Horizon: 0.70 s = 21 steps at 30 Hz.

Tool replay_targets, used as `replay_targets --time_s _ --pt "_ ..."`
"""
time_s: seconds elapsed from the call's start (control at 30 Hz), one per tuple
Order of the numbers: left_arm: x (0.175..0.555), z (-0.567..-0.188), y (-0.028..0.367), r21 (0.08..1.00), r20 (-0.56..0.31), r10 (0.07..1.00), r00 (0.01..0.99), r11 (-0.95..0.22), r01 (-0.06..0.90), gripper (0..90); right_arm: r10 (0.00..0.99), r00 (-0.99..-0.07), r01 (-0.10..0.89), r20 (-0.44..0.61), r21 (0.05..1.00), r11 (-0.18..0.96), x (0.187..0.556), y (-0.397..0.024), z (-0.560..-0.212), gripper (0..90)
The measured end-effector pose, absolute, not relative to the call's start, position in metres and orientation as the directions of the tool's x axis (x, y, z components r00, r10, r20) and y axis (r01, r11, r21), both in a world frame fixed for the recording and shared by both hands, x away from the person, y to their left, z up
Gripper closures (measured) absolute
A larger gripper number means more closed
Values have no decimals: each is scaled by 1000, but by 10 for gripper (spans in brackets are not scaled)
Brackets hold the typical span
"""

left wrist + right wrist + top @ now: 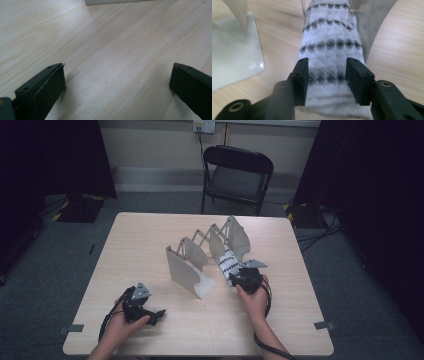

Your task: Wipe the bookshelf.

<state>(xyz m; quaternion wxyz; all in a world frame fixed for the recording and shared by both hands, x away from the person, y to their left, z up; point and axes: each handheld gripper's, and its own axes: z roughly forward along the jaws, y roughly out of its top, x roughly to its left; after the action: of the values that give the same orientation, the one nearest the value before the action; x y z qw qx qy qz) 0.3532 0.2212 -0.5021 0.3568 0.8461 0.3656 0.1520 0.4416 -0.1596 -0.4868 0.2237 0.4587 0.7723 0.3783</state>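
Note:
A white sock (227, 262) with rows of black diamonds is pulled over one panel of a grey fold-out rack (187, 265) in the middle of the table. My right gripper (235, 279) is at the sock's near end. In the right gripper view the sock (330, 37) runs away from me, and my right gripper (327, 72) stands partly open over it, the jaws flanking the fabric without pinching it. My left gripper (159, 314) rests low near the table's front left. In its own view the left gripper (117, 75) is wide open over bare wood.
The wooden table (150, 235) has bare room left of the rack. A rack panel's pale base (234, 57) lies just left of the sock. A black folding chair (237, 175) stands behind the table. Cables trail from both grippers toward the front edge.

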Motion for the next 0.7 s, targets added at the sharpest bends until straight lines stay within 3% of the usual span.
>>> replay_targets --time_s 0.1,0.23,0.47,0.7 --pt "353 -502 221 715 -4 727 687 -478 510 1 868 -497 527 -7 792 308 450 -153 -488 438" --pt "353 -502 221 715 -4 727 686 -478 511 1 870 -492 535 -30 778 329 457 -147 -493 449" --pt "353 -502 222 712 2 729 685 -482 511 3 870 -491 544 -46 763 348 452 -156 -492 672" --pt "352 -502 221 714 -3 731 682 -476 513 3 874 -484 568 -43 745 351 447 -167 -490 723"
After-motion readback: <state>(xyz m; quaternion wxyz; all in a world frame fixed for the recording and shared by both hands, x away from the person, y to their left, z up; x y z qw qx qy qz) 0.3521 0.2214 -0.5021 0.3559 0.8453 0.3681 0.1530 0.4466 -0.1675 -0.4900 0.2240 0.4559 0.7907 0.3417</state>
